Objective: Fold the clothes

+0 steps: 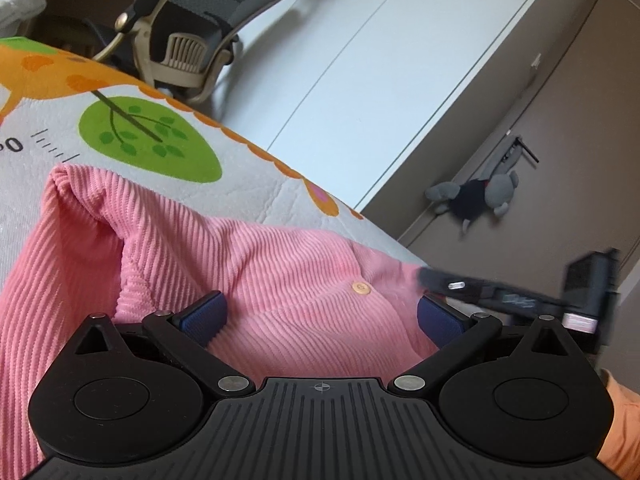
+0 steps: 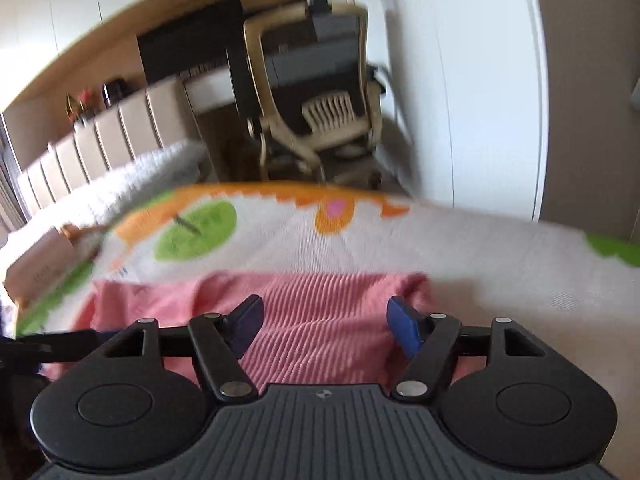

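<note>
A pink corduroy garment [image 1: 280, 264] lies bunched on a printed mat [image 1: 248, 192], with a small orange button [image 1: 362, 288] showing. My left gripper [image 1: 320, 316] is open low over the garment, its blue pads [image 1: 204, 316] spread wide on either side of a fold. In the right wrist view the same pink garment [image 2: 324, 320] lies under my right gripper [image 2: 326, 324], which is also open, its pads [image 2: 404, 326] apart over the ribbed cloth. That view is motion-blurred. Neither gripper grips cloth.
The mat [image 2: 440, 240] has green tree and orange prints and ends at a far edge. Beyond it stand an office chair [image 2: 316, 92] and white cupboards [image 1: 360, 60]. A grey plush toy [image 1: 476, 196] hangs on a brown door. Orange cloth [image 1: 624, 420] lies at the lower right.
</note>
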`<state>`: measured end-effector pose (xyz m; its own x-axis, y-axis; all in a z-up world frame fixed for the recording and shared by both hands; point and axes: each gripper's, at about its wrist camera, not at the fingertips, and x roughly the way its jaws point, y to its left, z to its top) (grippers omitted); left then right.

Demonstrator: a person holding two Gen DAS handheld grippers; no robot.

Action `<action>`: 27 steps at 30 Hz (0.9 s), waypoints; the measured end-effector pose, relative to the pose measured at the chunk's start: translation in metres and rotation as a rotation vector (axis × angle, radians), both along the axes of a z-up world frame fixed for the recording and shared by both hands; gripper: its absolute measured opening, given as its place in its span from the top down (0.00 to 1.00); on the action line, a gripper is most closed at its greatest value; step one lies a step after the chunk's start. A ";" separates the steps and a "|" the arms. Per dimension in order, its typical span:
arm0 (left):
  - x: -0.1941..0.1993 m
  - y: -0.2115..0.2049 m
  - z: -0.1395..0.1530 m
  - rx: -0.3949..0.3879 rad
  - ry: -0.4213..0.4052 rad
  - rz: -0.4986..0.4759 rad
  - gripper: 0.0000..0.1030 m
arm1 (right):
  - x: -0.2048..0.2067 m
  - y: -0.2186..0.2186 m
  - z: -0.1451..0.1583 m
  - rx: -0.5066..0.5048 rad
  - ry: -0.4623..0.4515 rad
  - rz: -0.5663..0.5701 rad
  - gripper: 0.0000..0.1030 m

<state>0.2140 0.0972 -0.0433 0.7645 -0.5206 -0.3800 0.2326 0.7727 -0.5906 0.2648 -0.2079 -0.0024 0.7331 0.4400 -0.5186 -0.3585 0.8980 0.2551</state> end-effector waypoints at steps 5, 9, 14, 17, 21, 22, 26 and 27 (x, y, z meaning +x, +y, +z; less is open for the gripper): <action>-0.001 0.000 0.000 -0.003 0.000 0.000 0.00 | 0.009 -0.027 -0.003 0.134 0.129 -0.050 0.28; -0.001 0.000 0.000 -0.001 0.000 0.001 0.00 | 0.029 -0.019 -0.025 0.230 0.225 -0.016 0.28; -0.001 0.000 0.000 -0.002 0.000 0.000 0.00 | 0.041 -0.005 -0.020 0.108 0.051 -0.058 0.31; 0.000 0.000 0.000 -0.004 0.001 0.000 0.00 | 0.030 -0.004 -0.008 -0.068 -0.083 -0.149 0.33; 0.000 0.001 0.000 -0.008 0.003 0.000 0.00 | -0.001 -0.005 0.005 -0.108 -0.154 -0.126 0.33; 0.000 0.001 0.000 -0.009 0.003 0.000 0.00 | -0.009 -0.003 0.006 -0.079 -0.139 -0.081 0.33; 0.001 0.002 0.000 -0.013 0.004 0.000 0.00 | -0.029 0.014 0.002 0.025 -0.049 0.086 0.33; 0.001 0.003 0.000 -0.015 0.008 -0.001 0.00 | -0.033 0.019 0.001 -0.015 -0.059 0.093 0.33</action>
